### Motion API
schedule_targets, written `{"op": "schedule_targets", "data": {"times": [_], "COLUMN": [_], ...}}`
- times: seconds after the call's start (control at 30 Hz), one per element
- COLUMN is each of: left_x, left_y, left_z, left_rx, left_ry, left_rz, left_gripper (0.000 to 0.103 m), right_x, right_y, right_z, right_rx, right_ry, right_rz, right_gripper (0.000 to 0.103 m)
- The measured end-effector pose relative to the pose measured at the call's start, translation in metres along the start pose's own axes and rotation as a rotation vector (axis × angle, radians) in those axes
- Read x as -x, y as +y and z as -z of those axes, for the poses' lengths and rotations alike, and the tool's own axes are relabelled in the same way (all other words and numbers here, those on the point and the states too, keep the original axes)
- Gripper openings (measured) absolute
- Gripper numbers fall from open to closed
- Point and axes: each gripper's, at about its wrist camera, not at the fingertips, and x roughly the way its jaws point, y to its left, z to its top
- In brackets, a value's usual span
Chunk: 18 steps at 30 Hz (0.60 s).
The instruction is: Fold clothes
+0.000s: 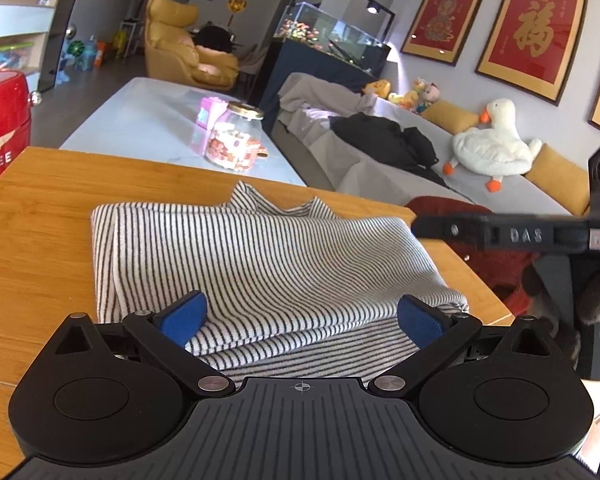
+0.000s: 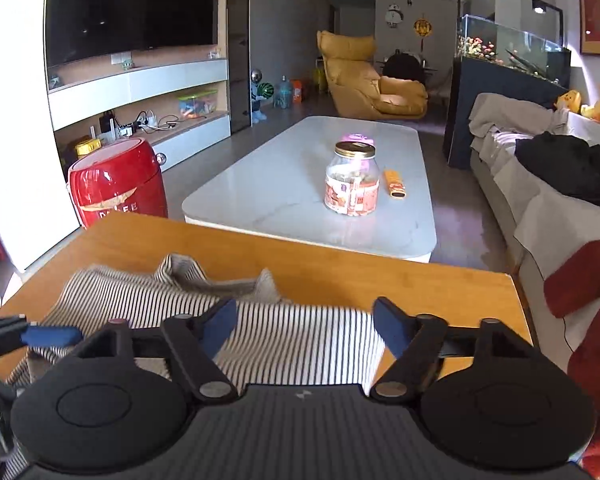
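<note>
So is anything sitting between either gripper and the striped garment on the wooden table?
Nothing visible. The striped garment lies directly under the open left gripper and right gripper; the jar stands away on the white table.

Living room: sofa point(image 1: 380, 160) (grey), aquarium point(image 1: 332, 36)

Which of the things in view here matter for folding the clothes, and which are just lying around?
For the job:
- black-and-white striped cotton garment, partly folded
- wooden table under it
- left gripper, open
- right gripper, open

Lying about:
- gold-lidded glass jar
- red barrel-shaped cooler
- white plush goose
- black jacket
</note>
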Motion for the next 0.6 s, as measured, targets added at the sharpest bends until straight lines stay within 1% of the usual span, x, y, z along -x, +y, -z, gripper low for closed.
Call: {"op": "schedule_targets", "data": {"times": [0.07,0.13,0.17,0.23,0.27,0.3,0.33,0.43,0.53,0.6], "left_x": [0.0,0.003,0.007,0.015,0.018,0.022,0.031,0.058,0.079,0.086], "left_y": [0.0,0.001,0.002,0.003,0.004,0.005,0.007,0.022,0.045,0.059], "left_z": [-0.001,-0.003,-0.004,-0.007,-0.009,-0.01,-0.013,-0.019,-0.024,-0.028], "left_rx": [0.002,0.01,0.019,0.036,0.045,0.053,0.071,0.151,0.221,0.261], "left_ry": [-0.001,0.004,0.01,0.022,0.029,0.035,0.036,0.008,-0.018,-0.032], "left_rz": [0.001,0.006,0.011,0.019,0.024,0.028,0.035,0.004,-0.045,-0.077], "left_gripper": [0.103,0.103,0.103,0.103,0.103,0.103,0.103,0.103,0.103,0.103], "right_x": [-0.028,-0.061,-0.078,-0.11,-0.121,-0.123,-0.125,-0.103,-0.039,0.003], "right_y": [0.001,0.002,0.003,0.002,0.001,0.004,0.006,0.013,0.016,0.018], "right_z": [-0.015,-0.025,-0.026,-0.024,-0.022,-0.02,-0.02,-0.025,-0.021,-0.019], "right_rx": [-0.047,-0.1,-0.111,-0.149,-0.156,-0.135,-0.116,-0.101,-0.074,-0.055], "right_ry": [0.034,0.075,0.097,0.163,0.194,0.183,0.171,0.144,0.085,0.046], "right_rz": [-0.029,-0.046,-0.035,-0.034,-0.042,-0.05,-0.058,-0.092,-0.186,-0.248], "right_gripper": [0.045,0.045,0.043,0.034,0.018,0.01,0.007,0.006,0.005,0.005]}}
